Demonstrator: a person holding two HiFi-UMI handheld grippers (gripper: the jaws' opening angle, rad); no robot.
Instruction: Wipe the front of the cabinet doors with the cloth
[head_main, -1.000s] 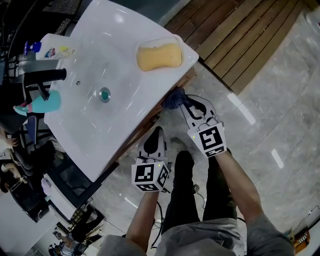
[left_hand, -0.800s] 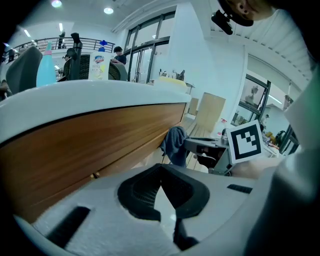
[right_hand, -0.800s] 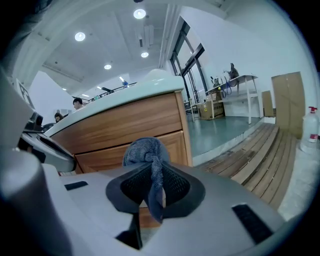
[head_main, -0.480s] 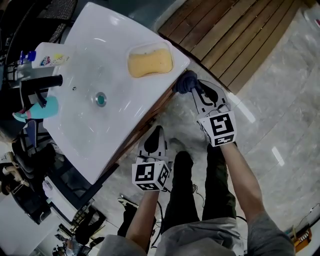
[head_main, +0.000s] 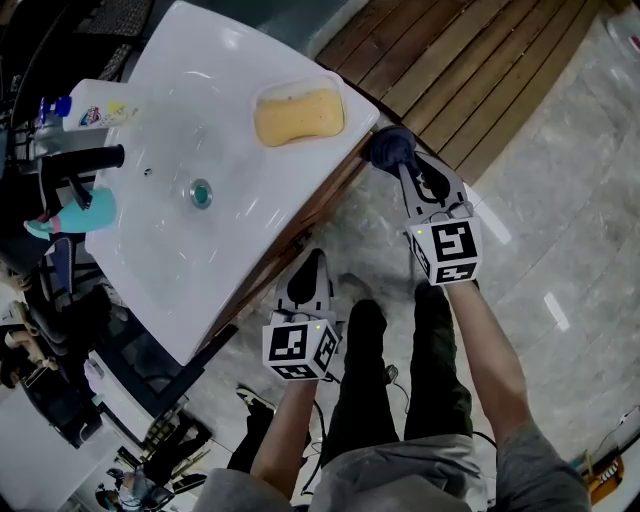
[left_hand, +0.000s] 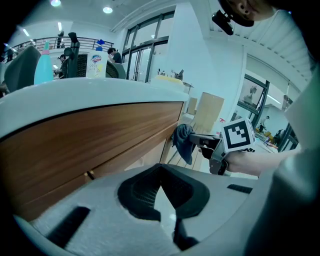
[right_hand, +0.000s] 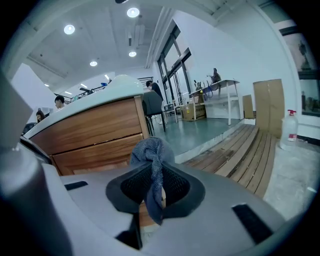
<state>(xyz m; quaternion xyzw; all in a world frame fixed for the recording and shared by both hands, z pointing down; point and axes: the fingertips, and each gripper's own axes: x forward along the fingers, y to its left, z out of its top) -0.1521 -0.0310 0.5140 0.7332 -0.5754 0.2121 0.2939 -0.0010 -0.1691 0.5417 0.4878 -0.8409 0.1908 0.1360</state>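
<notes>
At the brown wooden cabinet front's right corner, my right gripper's jaws pinch the dark blue cloth, slid here from mid-door, so this pass looks finished; my left gripper's jaws rest pressed together, empty.

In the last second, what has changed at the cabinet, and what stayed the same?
The right gripper, shut on the cloth, slid along the cabinet front toward the corner by the wooden decking. Nothing was taken or let go. The left gripper stayed shut and empty; the sponge stayed on the basin.
</notes>
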